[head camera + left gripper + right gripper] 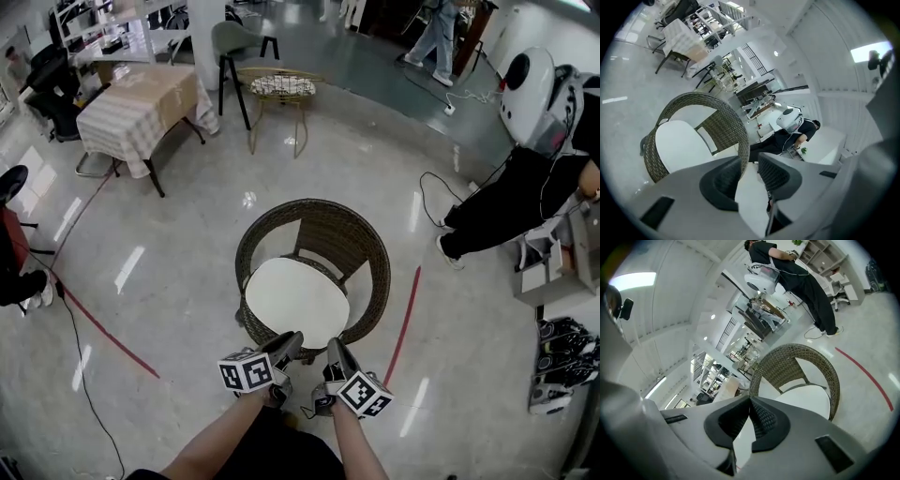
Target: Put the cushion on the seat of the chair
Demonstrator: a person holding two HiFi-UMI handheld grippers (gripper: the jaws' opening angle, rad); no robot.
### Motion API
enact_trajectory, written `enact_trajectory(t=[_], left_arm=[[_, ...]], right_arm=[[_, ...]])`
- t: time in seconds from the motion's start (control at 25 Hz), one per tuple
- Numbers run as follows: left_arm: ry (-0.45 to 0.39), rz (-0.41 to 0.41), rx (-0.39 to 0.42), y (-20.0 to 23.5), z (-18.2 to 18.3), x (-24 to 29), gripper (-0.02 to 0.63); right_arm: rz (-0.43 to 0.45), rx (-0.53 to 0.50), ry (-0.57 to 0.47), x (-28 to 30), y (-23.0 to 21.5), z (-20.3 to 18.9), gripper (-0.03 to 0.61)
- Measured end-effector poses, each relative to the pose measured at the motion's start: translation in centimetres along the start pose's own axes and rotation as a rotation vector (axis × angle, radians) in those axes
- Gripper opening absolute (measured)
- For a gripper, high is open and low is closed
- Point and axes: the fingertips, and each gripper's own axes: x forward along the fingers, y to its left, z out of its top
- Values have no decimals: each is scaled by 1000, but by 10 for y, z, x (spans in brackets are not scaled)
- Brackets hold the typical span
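Observation:
A round white cushion (295, 298) lies flat on the seat of the brown wicker chair (375, 272) in the middle of the head view. Both grippers hang just in front of the chair's near edge, close to the person's body and apart from the cushion. The left gripper (291, 345) is open, with a gap between its pads and nothing in it (750, 164). The right gripper (336, 352) is shut and empty, its fingertips meeting (751, 401). Each gripper view shows the cushion (679, 145) (806, 399) inside the chair's curved back (736, 126) (806, 355).
A table with a striped cloth (141, 103) and a small wire chair (281, 89) stand at the back. A person in black (525, 197) stands at the right beside shelves (562, 262). Red tape lines (405, 328) and a black cable (80, 356) cross the glossy floor.

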Motion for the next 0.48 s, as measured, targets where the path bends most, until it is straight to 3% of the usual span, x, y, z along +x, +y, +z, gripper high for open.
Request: enact_trajectory(t=[0.12,0.28,0.48], left_arm=[[-7,-52,74,-31,14,-5,133],[-35,-78,202,-62,34,-8,35],[-83,-74,308,-86,56,-16,-8]], right_arm=[[8,-14,-56,-8,16,21,17],[39,-60,-127,-13,42,46,16],[85,-89,-182,-11,74,64,16]])
